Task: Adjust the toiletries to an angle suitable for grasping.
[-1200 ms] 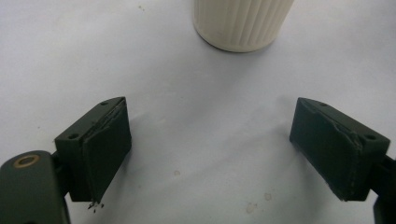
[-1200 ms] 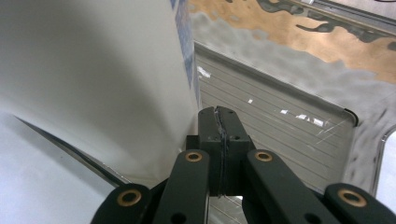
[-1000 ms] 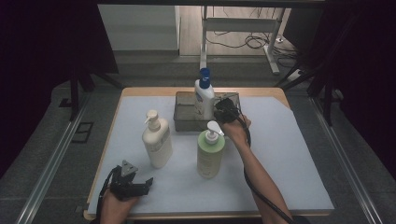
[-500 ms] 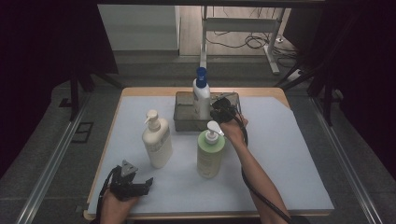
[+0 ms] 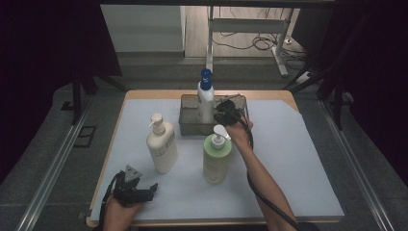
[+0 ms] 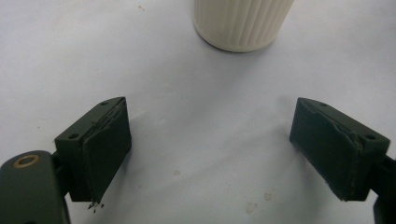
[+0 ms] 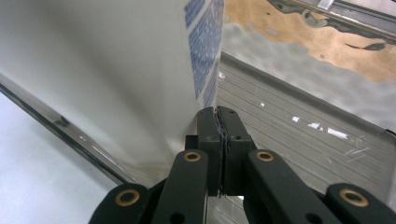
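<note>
A white bottle with a blue cap (image 5: 206, 98) stands in a metal tray (image 5: 190, 122) at the back of the table. My right gripper (image 5: 226, 113) reaches into the tray from the right, and its jaws are shut with nothing between them. In the right gripper view the right gripper (image 7: 218, 135) has its tips right beside the white bottle's (image 7: 116, 70) lower edge; I cannot tell if they touch. My left gripper (image 5: 150, 191) lies low at the near left, open and empty. In the left gripper view the left gripper (image 6: 210, 140) faces the base of a cream bottle (image 6: 243, 23).
A cream pump bottle (image 5: 162, 144) stands left of centre on the white mat. A green pump bottle (image 5: 216, 156) stands just in front of my right hand. The tray's ribbed floor (image 7: 303, 135) lies bare to the right of the white bottle.
The white bottle with the blue cap has shifted slightly to the left in the tray, and my right gripper has stayed beside it. The left gripper has not moved.
</note>
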`<action>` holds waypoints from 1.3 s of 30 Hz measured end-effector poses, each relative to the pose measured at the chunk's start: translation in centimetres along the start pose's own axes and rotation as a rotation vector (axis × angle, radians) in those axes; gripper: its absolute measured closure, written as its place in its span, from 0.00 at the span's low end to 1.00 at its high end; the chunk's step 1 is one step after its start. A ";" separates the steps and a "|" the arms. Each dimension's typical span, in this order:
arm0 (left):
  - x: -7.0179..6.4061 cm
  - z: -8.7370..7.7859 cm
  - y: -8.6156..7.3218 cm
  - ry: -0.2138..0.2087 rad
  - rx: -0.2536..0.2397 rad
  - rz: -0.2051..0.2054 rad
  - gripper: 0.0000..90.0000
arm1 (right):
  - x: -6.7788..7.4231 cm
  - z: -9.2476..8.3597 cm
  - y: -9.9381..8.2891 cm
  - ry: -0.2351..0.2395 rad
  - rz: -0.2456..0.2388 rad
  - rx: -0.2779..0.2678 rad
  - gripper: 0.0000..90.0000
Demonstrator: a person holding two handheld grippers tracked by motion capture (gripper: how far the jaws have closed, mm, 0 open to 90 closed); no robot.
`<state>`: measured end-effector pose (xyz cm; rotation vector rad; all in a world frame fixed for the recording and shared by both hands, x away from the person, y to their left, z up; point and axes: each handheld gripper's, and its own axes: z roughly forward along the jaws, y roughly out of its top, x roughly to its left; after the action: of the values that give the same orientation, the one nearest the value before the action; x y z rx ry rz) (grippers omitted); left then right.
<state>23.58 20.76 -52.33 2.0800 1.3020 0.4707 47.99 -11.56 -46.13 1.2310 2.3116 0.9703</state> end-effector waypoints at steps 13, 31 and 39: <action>0.0 0.0 0.0 0.000 0.000 0.001 0.14 | 0.1 0.1 0.5 0.007 0.005 -0.013 0.98; 0.0 0.0 0.0 0.001 -0.001 0.001 0.14 | 0.6 0.9 0.9 0.020 0.004 -0.002 0.99; 0.0 0.0 0.0 0.000 0.000 0.000 0.14 | 0.7 1.1 0.8 0.017 -0.011 0.011 0.98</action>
<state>23.58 20.76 -52.33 2.0802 1.3022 0.4712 48.69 -10.19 -46.28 1.2180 2.3372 0.9696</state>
